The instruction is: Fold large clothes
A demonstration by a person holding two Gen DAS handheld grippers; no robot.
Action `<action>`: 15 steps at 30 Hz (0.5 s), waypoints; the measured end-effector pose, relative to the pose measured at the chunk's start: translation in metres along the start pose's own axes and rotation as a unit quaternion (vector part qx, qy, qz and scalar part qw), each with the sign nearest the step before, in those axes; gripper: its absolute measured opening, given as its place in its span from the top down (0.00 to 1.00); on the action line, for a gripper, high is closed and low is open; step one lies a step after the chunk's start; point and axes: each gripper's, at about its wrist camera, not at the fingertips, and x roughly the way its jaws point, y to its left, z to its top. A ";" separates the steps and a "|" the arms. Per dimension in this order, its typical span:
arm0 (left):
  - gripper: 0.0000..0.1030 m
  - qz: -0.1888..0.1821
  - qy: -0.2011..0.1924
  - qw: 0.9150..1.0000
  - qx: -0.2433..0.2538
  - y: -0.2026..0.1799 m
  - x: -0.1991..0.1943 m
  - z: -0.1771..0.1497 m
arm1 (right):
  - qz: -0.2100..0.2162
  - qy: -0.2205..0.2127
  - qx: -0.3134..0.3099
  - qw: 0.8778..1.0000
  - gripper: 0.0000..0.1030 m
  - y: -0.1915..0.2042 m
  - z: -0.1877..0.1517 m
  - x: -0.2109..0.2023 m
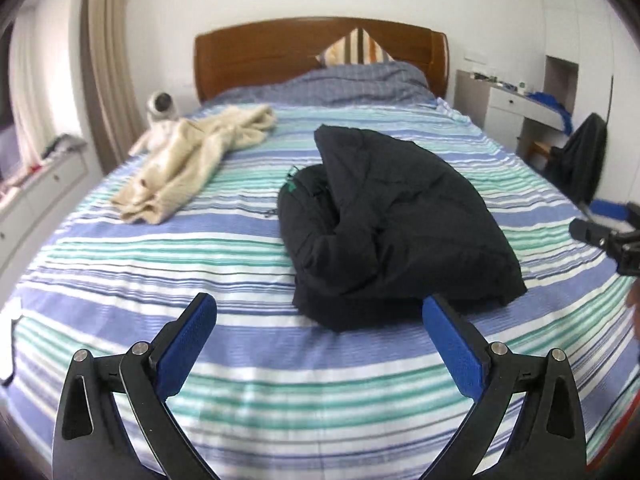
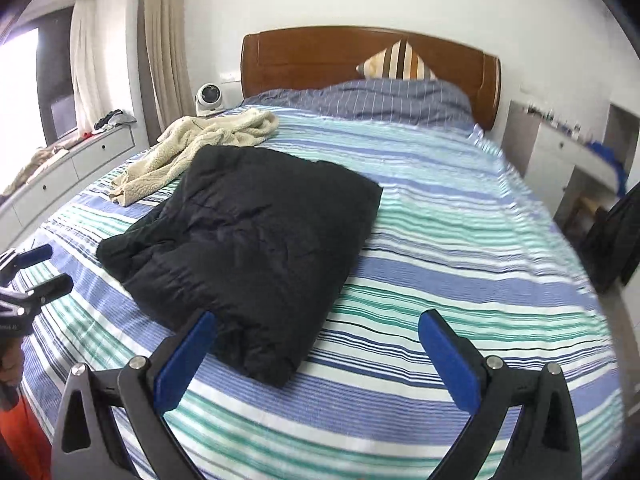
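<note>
Hovering spread-fingered, left gripper and right gripper flank unlabelled black jacket.

A folded black puffer jacket lies mid-way along the striped bed, with a crumpled cream fleece garment behind it to the left. Farther back, a rumpled checked quilt is heaped before the wooden headboard, a striped pillow behind it.

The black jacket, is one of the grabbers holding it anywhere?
No. The left gripper and right gripper are both open and hold nothing. The black jacket lies folded on the bed.
</note>
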 end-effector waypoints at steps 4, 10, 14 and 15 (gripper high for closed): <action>0.00 0.006 0.002 1.000 0.000 -0.002 -0.021 -0.018 | -0.015 -0.015 -0.021 1.000 0.00 -0.004 -0.023 -0.021; 0.00 0.001 0.007 1.000 -0.005 -0.016 -0.040 -0.023 | -0.025 -0.043 -0.022 0.999 0.00 -0.009 -0.032 -0.069; 0.00 0.019 -0.032 0.999 -0.023 -0.020 -0.070 -0.024 | -0.015 -0.144 0.031 0.989 0.00 -0.023 -0.050 -0.123; 0.00 0.020 -0.039 0.999 -0.026 -0.021 -0.076 -0.024 | 0.006 -0.153 0.047 0.987 0.00 -0.028 -0.057 -0.132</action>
